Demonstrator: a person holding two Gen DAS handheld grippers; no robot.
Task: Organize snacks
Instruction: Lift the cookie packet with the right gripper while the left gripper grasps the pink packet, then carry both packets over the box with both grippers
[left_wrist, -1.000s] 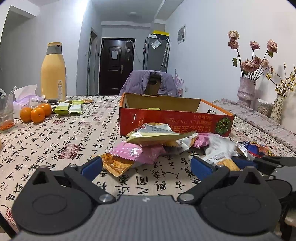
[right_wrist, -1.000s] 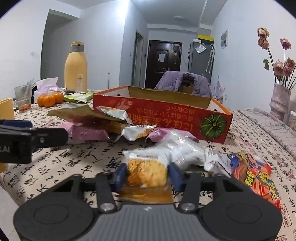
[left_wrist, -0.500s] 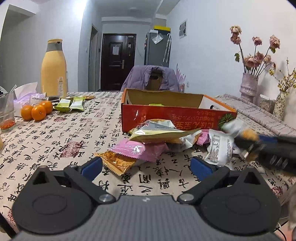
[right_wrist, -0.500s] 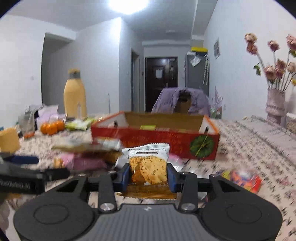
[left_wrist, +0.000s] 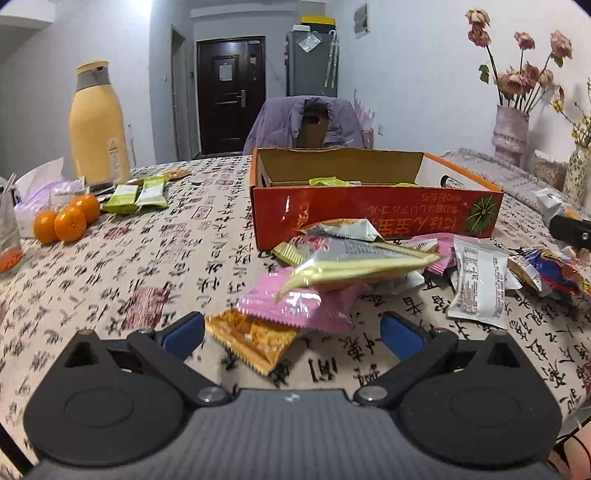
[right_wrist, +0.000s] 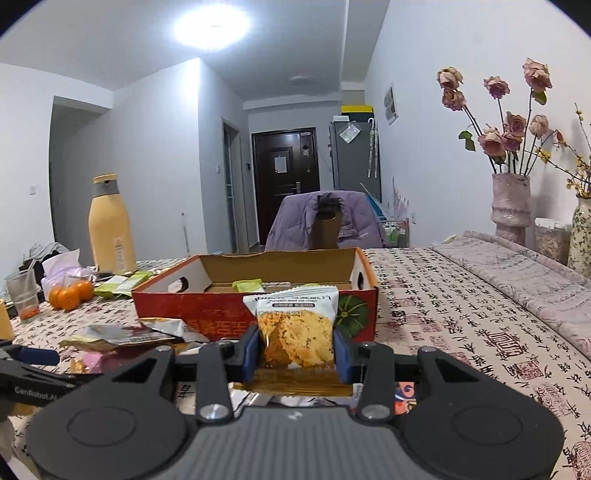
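Observation:
My right gripper (right_wrist: 297, 356) is shut on a white cookie packet (right_wrist: 295, 326) and holds it above the table, in front of the red cardboard box (right_wrist: 207, 308). Green packets (right_wrist: 248, 285) lie inside the box. From the left wrist view, my left gripper (left_wrist: 291, 332) is open, low over the table, with an orange snack packet (left_wrist: 253, 339) and a pink packet (left_wrist: 299, 304) between its fingers, untouched. A pile of packets (left_wrist: 354, 254) lies before the red box (left_wrist: 369, 218). The right gripper's tip (left_wrist: 570, 230) shows at that view's right edge.
A tall yellow bottle (left_wrist: 96, 122), oranges (left_wrist: 66, 221), two green packets (left_wrist: 138, 194) and a plastic cup (left_wrist: 7, 236) stand at the left. Vases with dried flowers (right_wrist: 511, 206) stand at the right. A chair with a purple jacket (right_wrist: 327, 221) is beyond the table.
My right gripper has lifted the cookie packet off the table and carried it toward the box. My left gripper has moved closer to the orange and pink packets.

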